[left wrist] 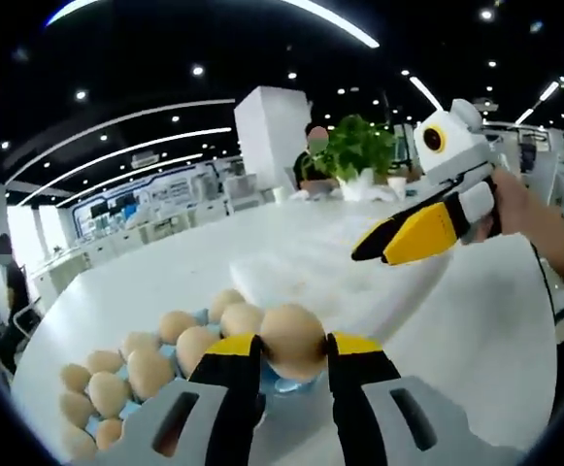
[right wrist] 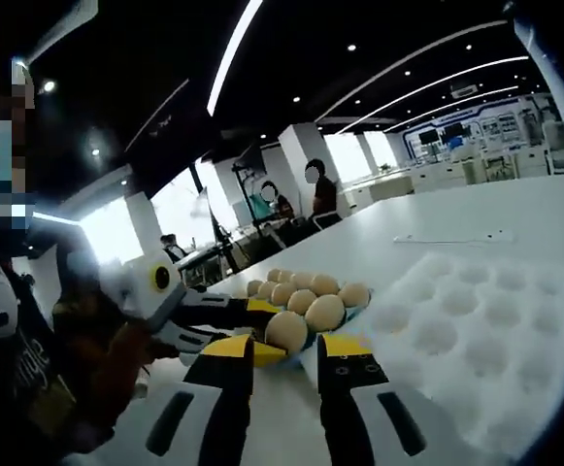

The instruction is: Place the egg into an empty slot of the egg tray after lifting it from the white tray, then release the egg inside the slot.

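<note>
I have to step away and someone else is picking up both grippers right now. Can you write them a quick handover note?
Left gripper: shut on an egg, held at the near end of the blue egg tray, which already holds many eggs.
Right gripper: open, holding nothing, pointing at the egg tray from the other side, with the white tray to its right.
Done: the egg is lifted and carried to the egg tray.
Left: lower the egg into an empty slot, which I cannot make out from here, then open the jaws.
</note>
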Demonstrator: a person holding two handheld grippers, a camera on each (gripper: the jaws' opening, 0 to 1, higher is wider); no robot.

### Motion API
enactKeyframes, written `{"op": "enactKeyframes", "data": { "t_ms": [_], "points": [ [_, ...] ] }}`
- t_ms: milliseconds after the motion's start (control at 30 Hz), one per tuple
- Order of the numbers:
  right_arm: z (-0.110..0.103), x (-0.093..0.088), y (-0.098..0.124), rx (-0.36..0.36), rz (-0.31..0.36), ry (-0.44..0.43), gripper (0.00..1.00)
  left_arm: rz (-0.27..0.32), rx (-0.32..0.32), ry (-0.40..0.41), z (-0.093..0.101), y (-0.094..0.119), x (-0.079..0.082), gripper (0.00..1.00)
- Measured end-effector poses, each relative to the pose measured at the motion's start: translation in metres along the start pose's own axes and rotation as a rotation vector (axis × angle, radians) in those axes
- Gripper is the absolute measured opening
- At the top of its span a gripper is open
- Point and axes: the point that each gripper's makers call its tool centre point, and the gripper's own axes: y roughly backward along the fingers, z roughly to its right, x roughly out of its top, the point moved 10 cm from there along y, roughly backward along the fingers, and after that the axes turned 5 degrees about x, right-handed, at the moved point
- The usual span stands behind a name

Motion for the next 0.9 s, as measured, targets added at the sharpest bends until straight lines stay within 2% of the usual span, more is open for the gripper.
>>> {"op": "enactKeyframes", "data": {
  "t_ms": [167,300,467,600,667,700,767,900],
  "points": [
    [0.001,-0.004,-0.002,-0.004,-0.009,-0.003,0.28,-0.034,0.021,-0.066,0.003,-0.001,0.001,0.27],
    [0.003,-0.007,-0.008,0.000,-0.028,0.002,0.28,-0.032,0.020,-0.046,0.002,0.001,0.002,0.29],
    [0.005,-0.010,-0.022,0.006,-0.053,0.021,0.28,-0.041,0.045,-0.064,0.000,0.014,0.001,0.30],
    [0.018,0.000,-0.035,-0.007,-0.053,0.068,0.28,-0.042,0.006,-0.053,-0.002,0.027,-0.001,0.29],
    [0.024,0.002,-0.043,0.007,-0.095,0.000,0.28,-0.041,-0.016,-0.059,0.002,0.032,0.000,0.29],
    [0.024,0.002,-0.049,0.051,-0.098,-0.031,0.29,-0.040,-0.027,-0.067,0.006,0.033,0.000,0.29],
    [0.020,0.000,-0.053,0.085,-0.111,-0.089,0.31,-0.054,-0.058,-0.075,0.011,0.033,-0.001,0.29],
    [0.027,0.000,-0.065,0.090,-0.141,-0.109,0.39,-0.046,-0.087,-0.059,0.015,0.030,-0.003,0.29]
  ]
}}
